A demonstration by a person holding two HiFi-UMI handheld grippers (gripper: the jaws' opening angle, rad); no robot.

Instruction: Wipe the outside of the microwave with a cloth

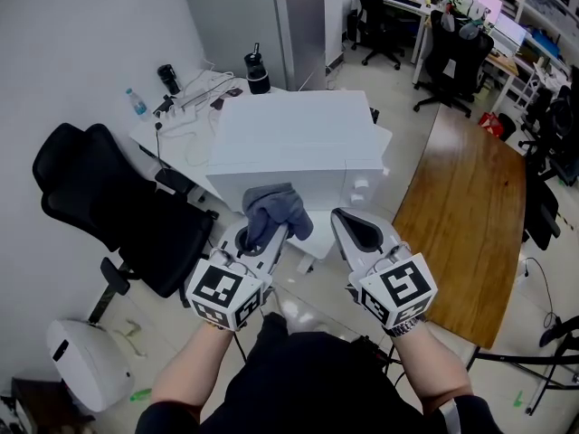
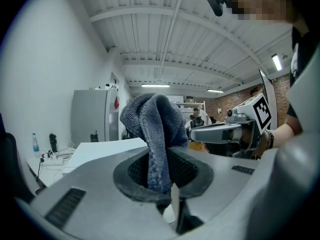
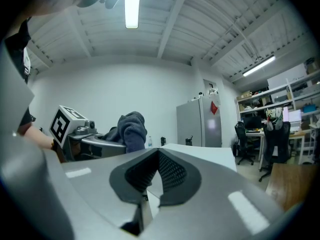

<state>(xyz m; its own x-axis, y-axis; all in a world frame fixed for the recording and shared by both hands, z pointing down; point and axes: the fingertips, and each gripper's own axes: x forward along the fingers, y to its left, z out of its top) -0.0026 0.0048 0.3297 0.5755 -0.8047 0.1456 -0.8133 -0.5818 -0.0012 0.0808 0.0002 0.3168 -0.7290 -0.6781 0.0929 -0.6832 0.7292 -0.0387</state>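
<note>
Grey-blue towelling cloth [image 2: 155, 129] is pinched in the left claw [image 2: 162, 170]. Its jaws stand narrow, with a fold of the fabric squeezed between the ribbed pads, and the rest bunches up above the tips in a soft hump. The right claw [image 3: 154, 176] is held just beside it, a little apart. Its jaws are pressed together with nothing between them.

Both claws point roughly level toward the white microwave [image 1: 298, 138], which stands straight ahead on a white table [image 1: 156, 136]. From the head view the cloth lies over the lower near edge of the microwave. It looks close against the front face, though contact cannot be made out from this angle. The right claw's tips sit near the front right corner of the microwave.

Further out, cables [image 1: 192, 98] and a small clear bottle [image 1: 136, 103] lie on the table behind the microwave. A black office chair [image 1: 109, 208] stands to the left, a curved wooden table [image 1: 466, 215] to the right, and a steel refrigerator [image 1: 303, 25] beyond.
</note>
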